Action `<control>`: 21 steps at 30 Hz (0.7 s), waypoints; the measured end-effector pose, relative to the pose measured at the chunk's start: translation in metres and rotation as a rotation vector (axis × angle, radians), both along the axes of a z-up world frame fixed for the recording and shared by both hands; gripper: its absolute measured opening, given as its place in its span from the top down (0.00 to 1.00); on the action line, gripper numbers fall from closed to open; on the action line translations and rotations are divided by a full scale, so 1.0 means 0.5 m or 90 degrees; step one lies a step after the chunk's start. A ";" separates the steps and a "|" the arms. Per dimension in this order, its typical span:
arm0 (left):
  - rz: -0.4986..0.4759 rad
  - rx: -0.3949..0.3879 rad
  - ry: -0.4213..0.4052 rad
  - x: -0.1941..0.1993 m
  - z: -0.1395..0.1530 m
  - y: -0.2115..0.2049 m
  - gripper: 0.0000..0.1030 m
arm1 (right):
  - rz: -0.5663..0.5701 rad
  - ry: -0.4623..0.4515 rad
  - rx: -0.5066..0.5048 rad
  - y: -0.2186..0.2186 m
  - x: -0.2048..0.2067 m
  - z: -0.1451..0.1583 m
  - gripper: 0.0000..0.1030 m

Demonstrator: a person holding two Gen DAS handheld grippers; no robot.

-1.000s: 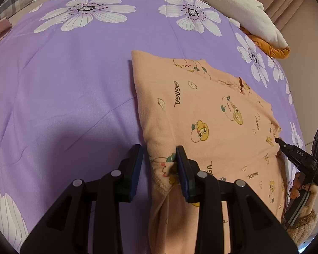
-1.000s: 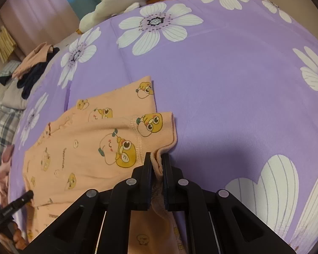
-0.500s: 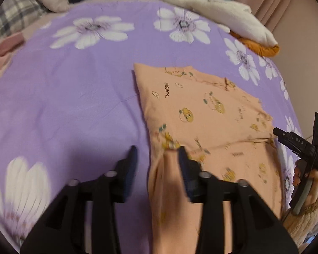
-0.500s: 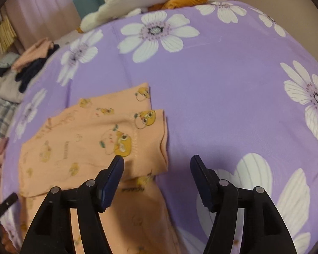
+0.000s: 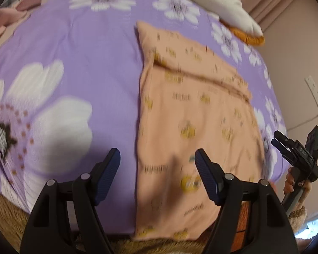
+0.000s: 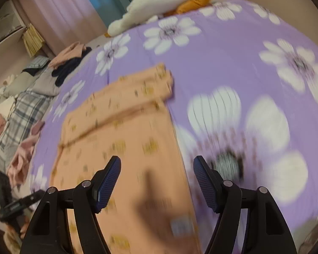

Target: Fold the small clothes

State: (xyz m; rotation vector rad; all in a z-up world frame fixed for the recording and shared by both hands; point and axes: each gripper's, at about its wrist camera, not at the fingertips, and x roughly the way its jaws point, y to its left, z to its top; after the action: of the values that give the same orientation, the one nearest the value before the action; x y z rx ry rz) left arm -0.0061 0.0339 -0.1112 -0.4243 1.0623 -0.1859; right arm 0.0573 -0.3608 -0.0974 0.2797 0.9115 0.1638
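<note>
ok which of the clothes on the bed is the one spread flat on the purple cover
The peach cartoon-print garment, lying flat on the purple floral bedspread. The other clothes, a pink and dark pile, sit bunched at the bed's far edge.

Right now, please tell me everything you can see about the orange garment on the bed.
The orange garment is soft peach-orange cloth with small yellow cartoon prints, blurred here. It lies flat on the purple flowered bedspread, its far part folded over, its near end reaching the bed's edge. Both tools, left and right, are open, gripping nothing.
</note>
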 end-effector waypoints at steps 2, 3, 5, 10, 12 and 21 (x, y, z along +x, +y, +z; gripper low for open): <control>-0.006 -0.014 0.006 -0.008 -0.013 -0.001 0.30 | -0.004 0.007 -0.004 -0.004 -0.029 -0.010 0.32; -0.004 -0.021 0.012 -0.013 -0.021 -0.003 0.30 | -0.005 0.010 -0.004 -0.007 -0.043 -0.014 0.32; -0.010 -0.019 0.015 -0.023 -0.027 -0.008 0.30 | -0.009 0.022 -0.003 -0.011 -0.065 -0.024 0.32; -0.009 -0.028 0.020 -0.033 -0.030 -0.007 0.30 | -0.017 0.060 -0.002 -0.020 -0.097 -0.053 0.32; -0.012 -0.043 0.027 -0.035 -0.033 -0.010 0.30 | -0.013 0.071 0.001 -0.017 -0.105 -0.063 0.32; -0.051 -0.135 0.027 -0.027 -0.052 -0.030 0.40 | 0.048 0.069 0.010 0.043 -0.114 -0.085 0.48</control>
State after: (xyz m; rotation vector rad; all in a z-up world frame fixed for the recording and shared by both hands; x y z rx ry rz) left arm -0.0195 0.0191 -0.1374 -0.5797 1.1058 -0.3641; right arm 0.0004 -0.3392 -0.1399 0.2710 1.0297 0.2278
